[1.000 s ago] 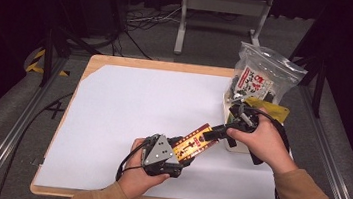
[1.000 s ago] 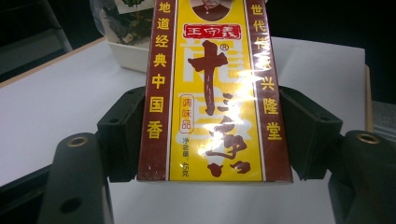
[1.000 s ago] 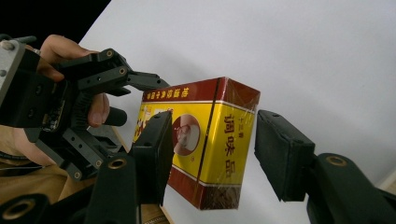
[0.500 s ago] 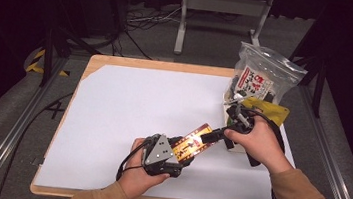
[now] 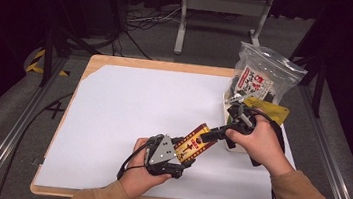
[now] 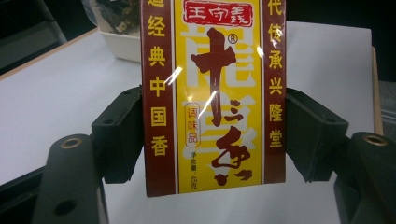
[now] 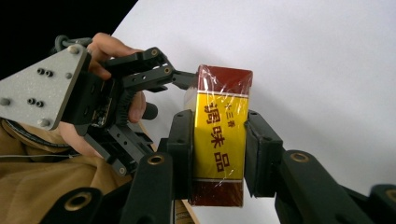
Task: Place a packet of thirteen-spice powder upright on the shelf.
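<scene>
A yellow and dark-red seasoning box (image 5: 195, 141) wrapped in clear film hangs just above the white table sheet (image 5: 129, 99), spanned between both grippers. My left gripper (image 5: 185, 150) holds its near end; in the left gripper view both pads touch the narrow sides of the box (image 6: 215, 93), and the jaws have just eased open slightly. My right gripper (image 5: 213, 134) has just been closing on the far end. In the right gripper view its pads press both sides of the box (image 7: 222, 130), and the left gripper's grey plate (image 7: 42, 88) shows behind.
At the table's right edge stand a clear bag of dark snacks (image 5: 263, 76), a yellow packet (image 5: 270, 111) and a white tub (image 5: 228, 116). The wooden table rim (image 5: 168, 66) borders the sheet. Cables and a metal stand (image 5: 220, 6) lie beyond.
My right gripper's jaws have closed onto the far end of the box, and the right hand shifted slightly toward it. The left hand and the box have stayed put.
</scene>
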